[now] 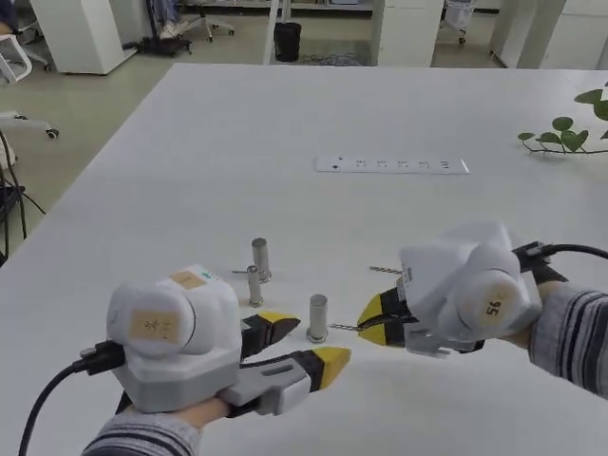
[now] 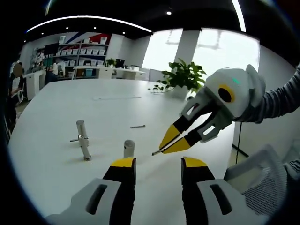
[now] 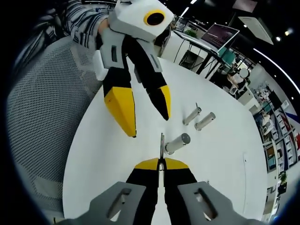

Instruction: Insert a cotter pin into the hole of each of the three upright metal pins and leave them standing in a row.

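While right gripper (image 1: 369, 324) pinches cotter pin (image 1: 345, 328) by tail, it looks light, springy, slip-prone; metal pin (image 1: 318, 316) at nine o'clock; left gripper (image 2: 159, 163) spread.

Rear end of cotter pin (image 3: 162, 145) hidden between right gripper (image 3: 161, 163) jaws

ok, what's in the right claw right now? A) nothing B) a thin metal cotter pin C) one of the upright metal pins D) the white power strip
B: the right claw is shut on a thin metal cotter pin, its tip near the closest upright silver metal pin.
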Demonstrator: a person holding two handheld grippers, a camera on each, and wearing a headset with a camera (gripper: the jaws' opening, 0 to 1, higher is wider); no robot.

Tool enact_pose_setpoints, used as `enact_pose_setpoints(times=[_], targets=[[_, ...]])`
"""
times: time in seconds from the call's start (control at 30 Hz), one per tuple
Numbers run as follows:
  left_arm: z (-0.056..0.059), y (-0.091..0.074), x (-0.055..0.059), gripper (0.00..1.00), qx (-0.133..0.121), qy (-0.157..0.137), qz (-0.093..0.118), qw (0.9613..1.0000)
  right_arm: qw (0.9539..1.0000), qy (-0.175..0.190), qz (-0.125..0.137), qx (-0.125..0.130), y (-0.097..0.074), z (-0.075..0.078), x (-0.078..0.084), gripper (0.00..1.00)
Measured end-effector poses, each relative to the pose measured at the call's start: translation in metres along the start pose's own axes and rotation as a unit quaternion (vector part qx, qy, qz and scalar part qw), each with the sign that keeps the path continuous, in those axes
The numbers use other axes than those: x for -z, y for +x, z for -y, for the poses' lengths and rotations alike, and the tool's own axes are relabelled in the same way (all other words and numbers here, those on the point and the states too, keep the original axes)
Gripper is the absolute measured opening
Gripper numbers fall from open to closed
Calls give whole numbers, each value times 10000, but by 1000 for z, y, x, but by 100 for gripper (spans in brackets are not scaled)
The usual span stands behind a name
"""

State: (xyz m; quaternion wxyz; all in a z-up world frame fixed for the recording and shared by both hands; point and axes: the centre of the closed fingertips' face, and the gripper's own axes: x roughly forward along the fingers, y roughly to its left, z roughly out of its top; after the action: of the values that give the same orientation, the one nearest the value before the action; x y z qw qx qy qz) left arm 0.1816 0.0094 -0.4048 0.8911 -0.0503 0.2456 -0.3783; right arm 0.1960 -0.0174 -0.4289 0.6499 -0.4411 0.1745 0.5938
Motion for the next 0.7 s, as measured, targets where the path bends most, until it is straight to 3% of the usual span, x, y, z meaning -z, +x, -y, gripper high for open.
enact_pose_setpoints(times=[0.17,0.47,0.7], targets=[[7,1,1,23,145,-328,66,9993,9998,-122,125,-45,-3,-7,-9,0],[9,2,2,13,264,-888,179,9955,9991,-372,210,-32,-5,-13,-18,0],[9,2,4,1,271,-1090,177,9935,9988,-428,239,-37,-5,-15,-21,0]])
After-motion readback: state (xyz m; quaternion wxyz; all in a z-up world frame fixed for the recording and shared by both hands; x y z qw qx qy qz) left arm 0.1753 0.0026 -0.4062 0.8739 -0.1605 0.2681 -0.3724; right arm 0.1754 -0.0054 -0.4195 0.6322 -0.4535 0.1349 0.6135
